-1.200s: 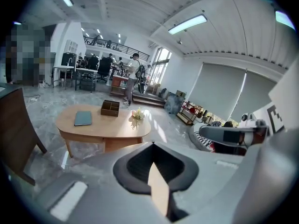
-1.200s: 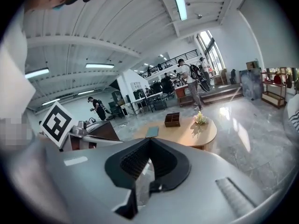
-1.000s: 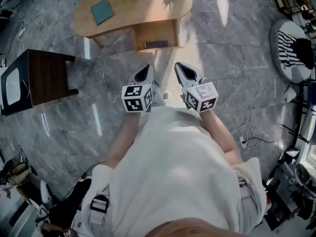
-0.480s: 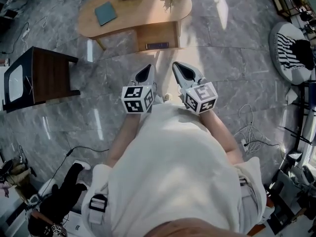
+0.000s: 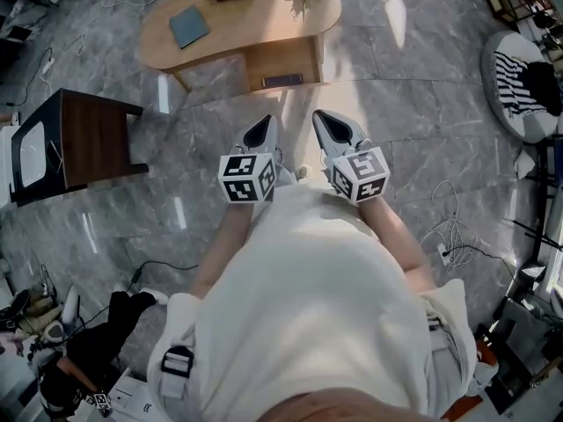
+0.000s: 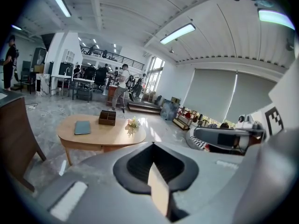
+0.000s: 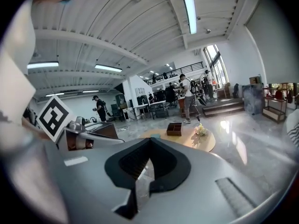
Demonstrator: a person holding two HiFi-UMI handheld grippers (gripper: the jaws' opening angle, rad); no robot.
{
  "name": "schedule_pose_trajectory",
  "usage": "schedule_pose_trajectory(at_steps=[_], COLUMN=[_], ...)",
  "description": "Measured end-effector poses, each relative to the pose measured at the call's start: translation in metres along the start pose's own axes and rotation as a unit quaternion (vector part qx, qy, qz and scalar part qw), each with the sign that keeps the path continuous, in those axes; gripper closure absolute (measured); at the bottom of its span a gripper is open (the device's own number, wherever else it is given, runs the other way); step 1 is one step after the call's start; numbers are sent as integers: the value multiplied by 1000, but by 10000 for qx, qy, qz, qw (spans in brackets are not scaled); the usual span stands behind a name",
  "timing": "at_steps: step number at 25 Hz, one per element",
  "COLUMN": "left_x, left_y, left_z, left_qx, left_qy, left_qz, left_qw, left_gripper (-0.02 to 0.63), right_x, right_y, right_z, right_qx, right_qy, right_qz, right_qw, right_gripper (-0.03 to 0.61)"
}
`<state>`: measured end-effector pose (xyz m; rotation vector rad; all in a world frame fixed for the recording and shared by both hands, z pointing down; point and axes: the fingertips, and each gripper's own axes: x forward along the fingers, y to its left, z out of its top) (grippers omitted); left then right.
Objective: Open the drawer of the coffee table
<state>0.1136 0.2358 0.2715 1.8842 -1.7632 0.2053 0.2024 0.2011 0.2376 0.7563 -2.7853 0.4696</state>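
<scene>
Grey marble floor point(image 5: 422, 104) fills the room. On the far side, the coffee table point(image 5: 255, 20) has its drawer point(image 5: 280, 60) pulled out toward the near side. The left gripper point(image 5: 262, 123) and right gripper point(image 5: 324, 120) hover well apart from it, jaws together and empty.

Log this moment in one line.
left gripper: shut, empty | right gripper: shut, empty | drawer: pulled out | table: ahead, untouched
</scene>
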Motion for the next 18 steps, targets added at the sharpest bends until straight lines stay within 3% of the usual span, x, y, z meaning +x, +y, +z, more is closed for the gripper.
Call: schedule_pose_trajectory(at_steps=[18], left_x=[-5], left_y=[17], left_z=[-4], left_qx=[-149], left_qy=[22], left_qz=[36], left_qw=[9999], left_gripper=[615], right_x=[3], right_y=[5], right_z=[-1], right_qx=[60], right_qy=[-63], right_qz=[-2], right_qw=[10000], right_gripper=[578])
